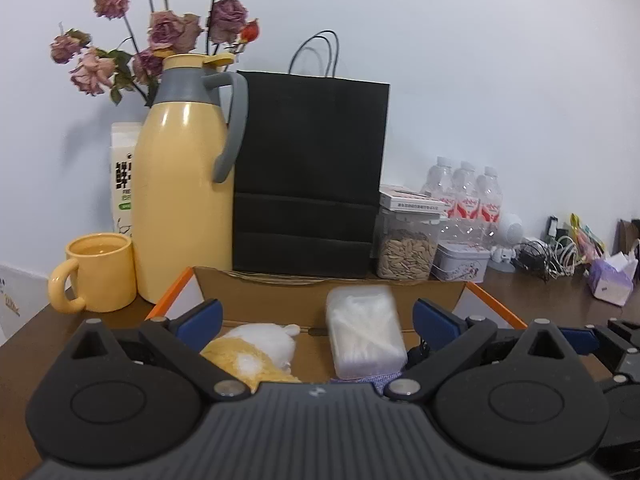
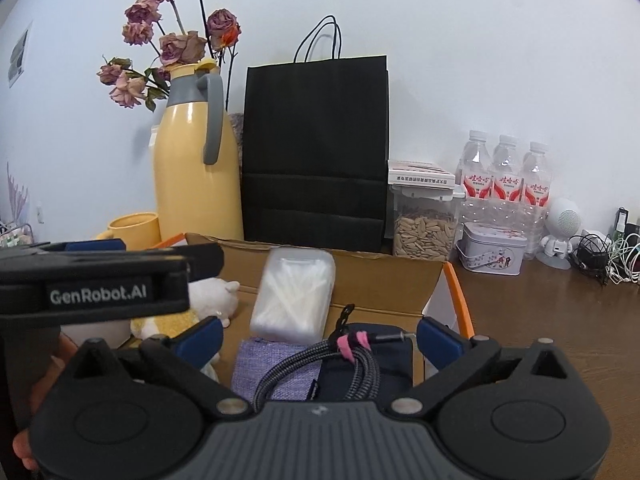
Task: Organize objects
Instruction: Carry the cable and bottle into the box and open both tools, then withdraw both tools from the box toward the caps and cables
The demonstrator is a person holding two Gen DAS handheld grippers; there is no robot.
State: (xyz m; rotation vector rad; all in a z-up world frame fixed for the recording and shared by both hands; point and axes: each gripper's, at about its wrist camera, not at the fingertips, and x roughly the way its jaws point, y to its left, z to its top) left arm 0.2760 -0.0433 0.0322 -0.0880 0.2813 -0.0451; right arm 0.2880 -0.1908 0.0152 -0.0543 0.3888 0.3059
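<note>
An open cardboard box (image 1: 332,292) (image 2: 384,280) with orange edges stands on the brown table. In it lie a clear case of cotton swabs (image 1: 364,332) (image 2: 294,296), a white and yellow plush toy (image 1: 256,348) (image 2: 212,292), a lilac fabric pouch (image 2: 276,368) and a coiled braided cable (image 2: 356,360) with a pink tie. My left gripper (image 1: 318,320) is open and empty above the box. My right gripper (image 2: 320,336) is open and empty over the cable. The left gripper's body (image 2: 96,284) shows at the left of the right wrist view.
Behind the box stand a yellow thermos jug (image 1: 184,184), a yellow mug (image 1: 100,272), a black paper bag (image 1: 312,172), a seed jar (image 1: 406,248), a tin (image 1: 462,260), water bottles (image 1: 466,196) and dried roses (image 1: 168,32). Cables and a tissue pack (image 1: 612,280) lie at right.
</note>
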